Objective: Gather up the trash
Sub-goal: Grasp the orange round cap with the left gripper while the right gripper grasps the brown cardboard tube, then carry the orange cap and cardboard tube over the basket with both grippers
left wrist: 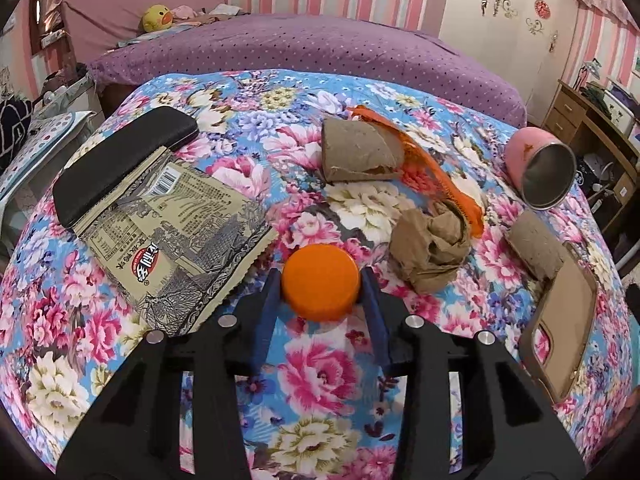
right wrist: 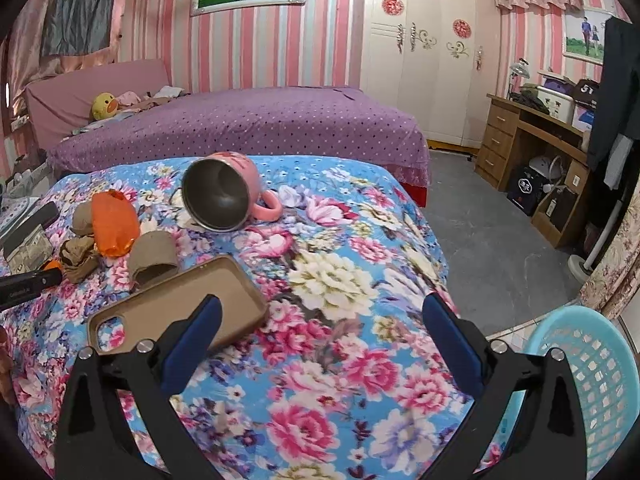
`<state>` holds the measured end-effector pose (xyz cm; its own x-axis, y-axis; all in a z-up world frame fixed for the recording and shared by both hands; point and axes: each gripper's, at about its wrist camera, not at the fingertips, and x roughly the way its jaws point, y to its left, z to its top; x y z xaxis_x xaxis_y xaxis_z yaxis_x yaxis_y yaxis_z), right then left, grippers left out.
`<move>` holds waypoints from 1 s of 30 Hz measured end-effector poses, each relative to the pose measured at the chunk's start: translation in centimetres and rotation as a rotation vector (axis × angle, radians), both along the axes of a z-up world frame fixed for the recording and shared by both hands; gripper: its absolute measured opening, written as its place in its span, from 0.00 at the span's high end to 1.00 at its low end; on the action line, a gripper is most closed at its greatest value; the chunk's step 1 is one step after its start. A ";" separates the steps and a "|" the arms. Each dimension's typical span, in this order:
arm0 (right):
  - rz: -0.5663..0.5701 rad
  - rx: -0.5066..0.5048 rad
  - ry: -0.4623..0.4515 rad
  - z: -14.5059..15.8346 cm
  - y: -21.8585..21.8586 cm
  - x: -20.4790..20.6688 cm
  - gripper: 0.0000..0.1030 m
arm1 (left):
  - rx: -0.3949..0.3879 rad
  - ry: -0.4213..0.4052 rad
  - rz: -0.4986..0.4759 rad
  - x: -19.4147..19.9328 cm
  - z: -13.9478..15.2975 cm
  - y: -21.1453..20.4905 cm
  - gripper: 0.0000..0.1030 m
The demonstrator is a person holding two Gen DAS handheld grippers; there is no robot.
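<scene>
My left gripper (left wrist: 321, 286) is shut on an orange bottle cap (left wrist: 320, 282), just above the floral cloth (left wrist: 312, 376). Around it lie a printed snack wrapper (left wrist: 172, 224), a crumpled brown paper (left wrist: 430, 250), two cardboard tubes (left wrist: 360, 150) (left wrist: 536, 244) and an orange plastic bag (left wrist: 436, 176). In the right wrist view the bag (right wrist: 114, 222), a tube (right wrist: 154, 260) and the crumpled paper (right wrist: 78, 258) lie at the left. My right gripper (right wrist: 320, 336) is open and empty over the floral cloth (right wrist: 340, 280). A blue laundry basket (right wrist: 592, 380) stands at the lower right.
A pink mug (right wrist: 228, 190) lies on its side; it also shows in the left wrist view (left wrist: 540, 168). A tan phone case (right wrist: 176, 304) and a black glasses case (left wrist: 120, 160) lie on the cloth. A purple bed (right wrist: 248, 124) is behind, a wooden desk (right wrist: 532, 148) at the right.
</scene>
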<state>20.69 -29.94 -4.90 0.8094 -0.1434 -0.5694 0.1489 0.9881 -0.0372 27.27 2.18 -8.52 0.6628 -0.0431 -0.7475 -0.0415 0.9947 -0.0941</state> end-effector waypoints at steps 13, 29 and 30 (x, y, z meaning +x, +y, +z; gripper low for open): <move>0.262 -0.056 0.021 0.0 8.2 3.6 0.05 | 0.063 -0.175 0.017 -4.1 5.0 2.4 0.62; 0.403 -0.072 0.177 -2.6 12.4 8.9 0.47 | 0.024 -0.183 0.049 -4.4 5.5 4.4 0.62; 0.404 -0.071 0.171 -2.6 12.4 8.9 0.48 | 0.017 -0.183 0.047 -4.4 5.5 4.4 0.62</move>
